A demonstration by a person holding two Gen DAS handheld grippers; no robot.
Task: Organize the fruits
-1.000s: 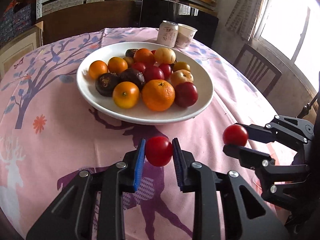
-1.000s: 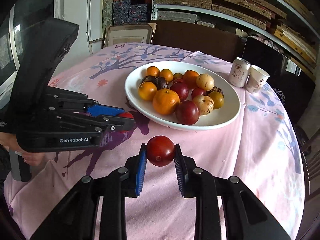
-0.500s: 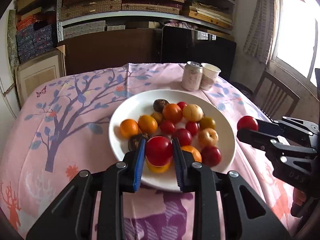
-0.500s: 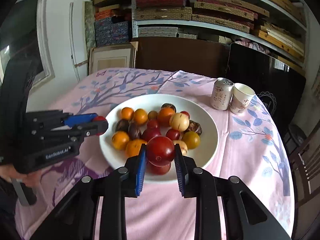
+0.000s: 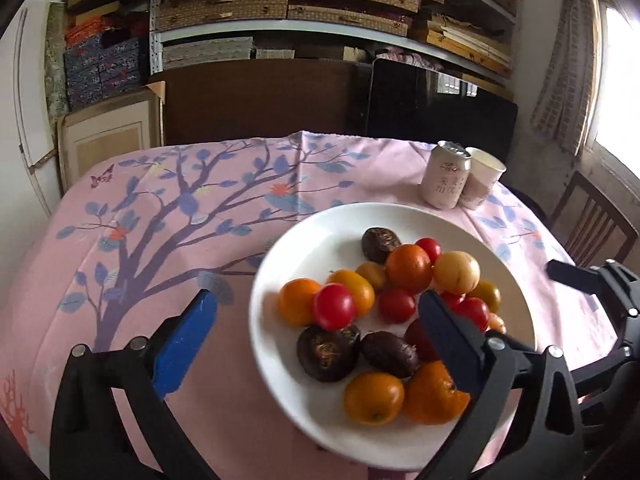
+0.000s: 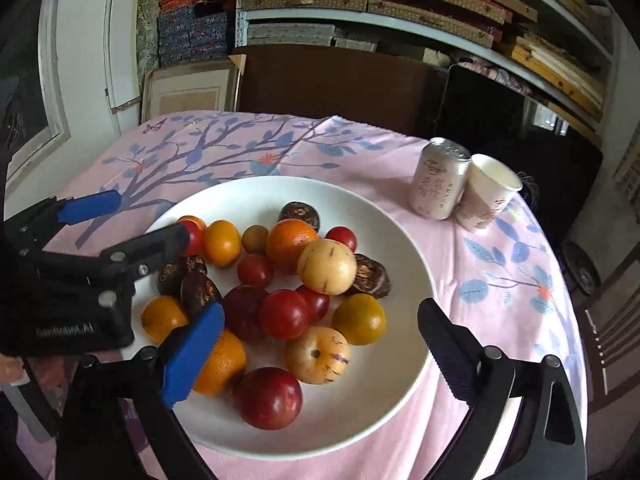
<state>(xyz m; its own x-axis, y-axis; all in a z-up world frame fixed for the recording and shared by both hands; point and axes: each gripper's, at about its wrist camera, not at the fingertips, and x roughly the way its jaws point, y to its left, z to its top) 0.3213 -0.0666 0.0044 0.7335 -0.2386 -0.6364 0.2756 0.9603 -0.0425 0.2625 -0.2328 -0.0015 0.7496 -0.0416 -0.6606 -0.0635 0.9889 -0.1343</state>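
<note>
A white plate [image 5: 304,248] on the pink tablecloth holds several tomatoes, oranges, dark passion fruits and pale melons. My left gripper [image 5: 320,320] hangs over the plate's near left side with its jaws opening wide. A bright red tomato [image 5: 334,306] rests on the pile in the gap, and neither pad touches it. My right gripper [image 6: 320,344] is over the plate's near side, jaws also opening. A red tomato [image 6: 285,314] lies on the heap between them, free of both pads. The left gripper [image 6: 132,220] also shows at the left of the right wrist view.
A drink can [image 5: 445,179] and a paper cup [image 5: 480,178] stand just beyond the plate [image 6: 400,216] at the back right. A wooden chair [image 5: 592,224] is by the table's right edge. Shelves of boxes and a dark cabinet fill the wall behind.
Both grippers carried their tomatoes forward from the tablecloth to over the plate, then their jaws spread wide. Each tomato has left the pads and now lies on the fruit pile.
</note>
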